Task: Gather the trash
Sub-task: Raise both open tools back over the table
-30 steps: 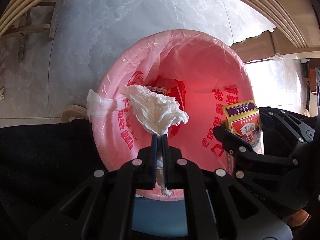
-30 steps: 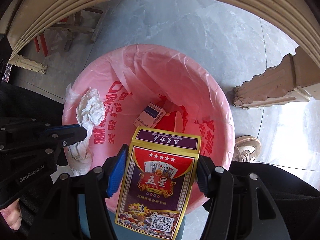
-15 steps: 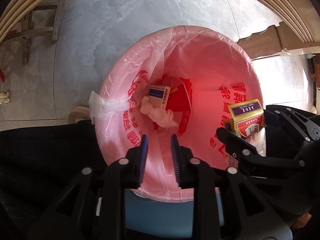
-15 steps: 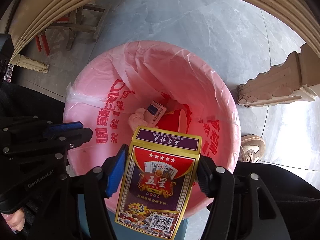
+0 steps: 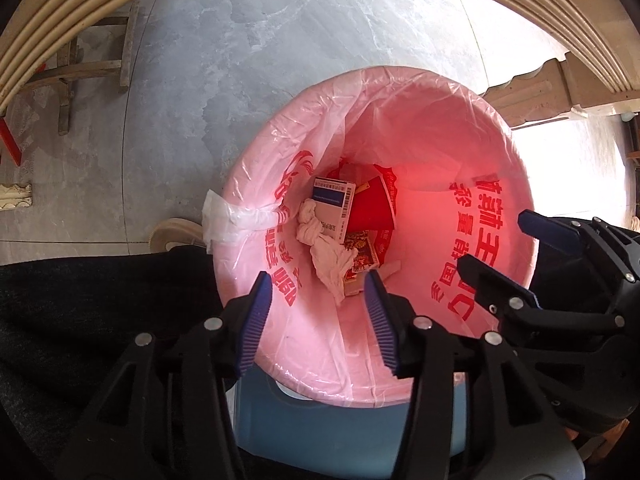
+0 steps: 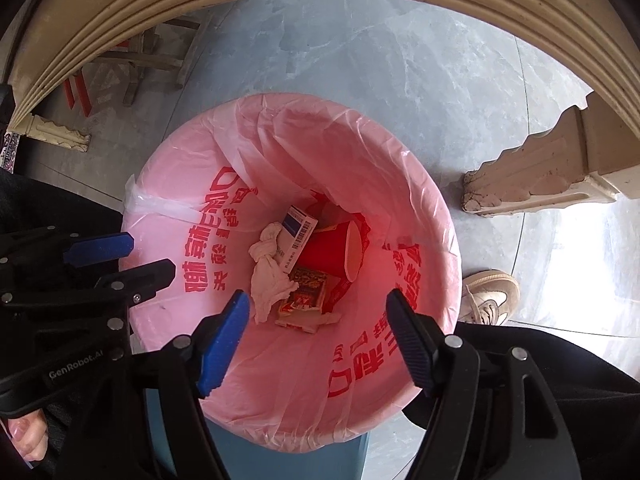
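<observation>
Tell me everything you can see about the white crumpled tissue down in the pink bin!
The tissue is a white, crumpled, twisted wad of soft paper, tinted pink by the light through the bag. It lies loose at the bottom of the pink bin bag, long and lumpy, with a knotted upper end. That end rests against the blue-and-white box, and its lower part touches the playing card box. Nothing grips it.

1. Bin liner [image 6: 404, 208] — thin pink plastic, glossy, wrinkled.
2. Tissue [image 6: 268, 276] — soft crumpled white paper.
3. Card box [image 6: 306, 294] — printed cardboard, slight sheen.
4. Floor [image 5: 288, 52] — smooth, polished grey stone.
5. Gripper pads [image 6: 224, 340] — ribbed blue rubber, matt.
</observation>
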`<state>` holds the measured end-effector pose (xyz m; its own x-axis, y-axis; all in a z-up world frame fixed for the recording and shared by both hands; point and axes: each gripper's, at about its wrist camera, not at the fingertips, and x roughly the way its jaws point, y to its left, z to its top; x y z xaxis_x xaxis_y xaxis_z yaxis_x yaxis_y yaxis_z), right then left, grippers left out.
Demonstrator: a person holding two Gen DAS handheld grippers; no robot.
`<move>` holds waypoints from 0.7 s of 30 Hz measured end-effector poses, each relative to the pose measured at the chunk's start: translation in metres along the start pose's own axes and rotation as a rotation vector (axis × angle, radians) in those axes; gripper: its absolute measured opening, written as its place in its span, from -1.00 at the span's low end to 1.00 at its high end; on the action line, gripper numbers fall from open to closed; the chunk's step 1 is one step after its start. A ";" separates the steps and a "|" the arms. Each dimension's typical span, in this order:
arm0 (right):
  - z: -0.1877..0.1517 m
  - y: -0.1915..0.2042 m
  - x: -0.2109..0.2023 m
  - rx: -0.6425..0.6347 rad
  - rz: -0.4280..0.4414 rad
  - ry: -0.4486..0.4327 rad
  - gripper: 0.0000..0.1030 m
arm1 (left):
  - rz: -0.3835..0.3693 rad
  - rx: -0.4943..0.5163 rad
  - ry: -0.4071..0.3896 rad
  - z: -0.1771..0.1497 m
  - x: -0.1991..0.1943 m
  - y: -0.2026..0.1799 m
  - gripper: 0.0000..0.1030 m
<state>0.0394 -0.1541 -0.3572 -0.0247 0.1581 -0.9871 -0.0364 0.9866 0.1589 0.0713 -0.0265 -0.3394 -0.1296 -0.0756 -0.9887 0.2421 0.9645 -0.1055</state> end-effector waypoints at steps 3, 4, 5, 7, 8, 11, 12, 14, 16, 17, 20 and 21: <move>-0.002 0.002 -0.009 -0.007 -0.013 -0.022 0.35 | 0.007 0.002 -0.019 -0.003 -0.006 0.000 0.07; -0.003 0.003 -0.014 -0.012 -0.013 -0.031 0.35 | 0.009 0.004 -0.029 -0.004 -0.009 -0.001 0.11; -0.005 0.004 -0.019 -0.017 -0.008 -0.040 0.35 | 0.013 0.007 -0.044 -0.006 -0.013 -0.001 0.12; -0.008 0.007 -0.034 -0.029 0.006 -0.062 0.35 | 0.020 0.014 -0.061 -0.010 -0.023 -0.003 0.17; -0.010 0.010 -0.044 -0.042 0.014 -0.079 0.35 | 0.014 0.019 -0.068 -0.012 -0.030 -0.004 0.17; -0.016 0.018 -0.084 -0.093 0.034 -0.136 0.35 | 0.016 0.045 -0.102 -0.021 -0.063 -0.006 0.18; -0.017 0.020 -0.100 -0.113 0.050 -0.161 0.35 | 0.019 0.060 -0.113 -0.024 -0.077 -0.007 0.18; -0.020 0.023 -0.143 -0.149 0.090 -0.235 0.41 | 0.022 0.093 -0.147 -0.031 -0.111 -0.008 0.20; -0.020 0.023 -0.192 -0.181 0.116 -0.330 0.70 | 0.023 0.124 -0.193 -0.035 -0.151 -0.007 0.35; -0.020 0.023 -0.217 -0.198 0.126 -0.380 0.73 | 0.024 0.139 -0.215 -0.035 -0.172 -0.007 0.39; -0.014 0.023 -0.289 -0.262 0.133 -0.499 0.83 | 0.049 0.166 -0.289 -0.032 -0.236 -0.004 0.43; -0.011 0.022 -0.313 -0.284 0.126 -0.533 0.86 | 0.064 0.175 -0.303 -0.029 -0.256 -0.003 0.47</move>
<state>0.0351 -0.1822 -0.0447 0.4541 0.3431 -0.8222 -0.3319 0.9216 0.2013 0.0761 -0.0032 -0.0827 0.1764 -0.1131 -0.9778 0.4048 0.9138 -0.0327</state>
